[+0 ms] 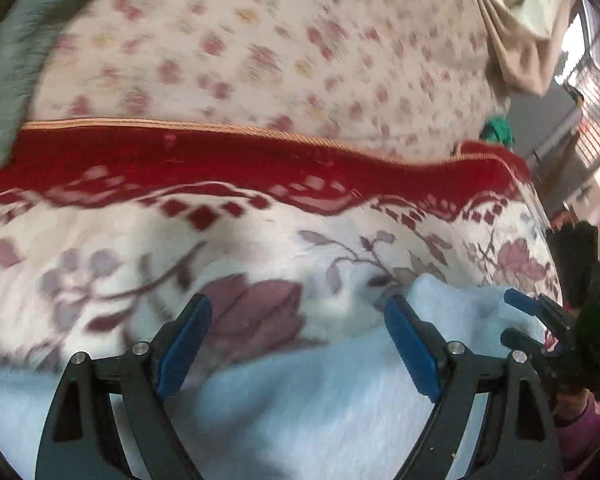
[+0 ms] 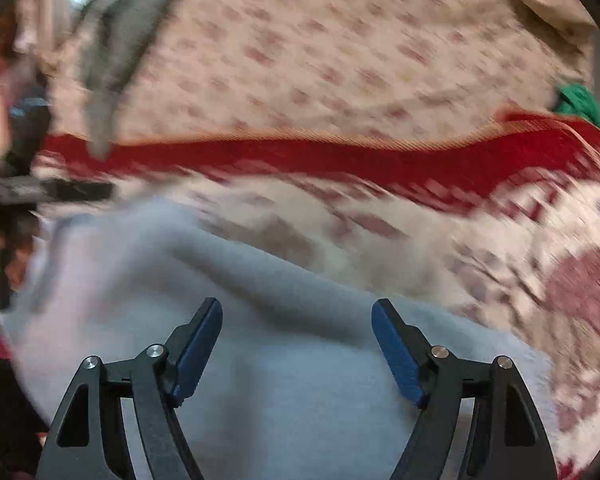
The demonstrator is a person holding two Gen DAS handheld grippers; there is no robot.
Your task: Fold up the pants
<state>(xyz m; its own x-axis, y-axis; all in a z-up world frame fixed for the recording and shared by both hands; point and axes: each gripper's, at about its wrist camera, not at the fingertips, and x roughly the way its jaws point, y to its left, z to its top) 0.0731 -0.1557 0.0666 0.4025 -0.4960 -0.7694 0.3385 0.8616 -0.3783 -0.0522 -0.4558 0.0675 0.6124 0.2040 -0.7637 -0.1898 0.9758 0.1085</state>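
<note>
— Pants (image 1: 300,400): how are they entered?

— Listed as pale blue, fleecy fabric, spread on a floral blanket (image 1: 100,272). They are seen low in both wrist views, under and between the fingers of each gripper; a fold ridge is noted across them in the right view (image 2: 260,280).

— Left gripper (image 1: 298,340): condition?

— Jaws are recorded as spread wide. Nothing is clamped between the blue pads (image 1: 412,344); the fabric is seen beneath them, and contact cannot be told.

— Right gripper (image 2: 296,344)?

— Likewise spread wide, nothing gripped, pants cloth showing in the gap. It is also caught at the right edge of the left view (image 1: 516,320), above the far edge of the pants.

— Surroundings?

— Blanket is bordered by a red band (image 1: 260,160) with gold piping. Beyond it a rose-printed sheet (image 1: 260,40) is entered, a grey cloth (image 1: 8,60) at its left, a beige cloth (image 1: 520,40) at its right, and something green (image 1: 498,130) near the blanket's corner. Both views are blurred.
</note>
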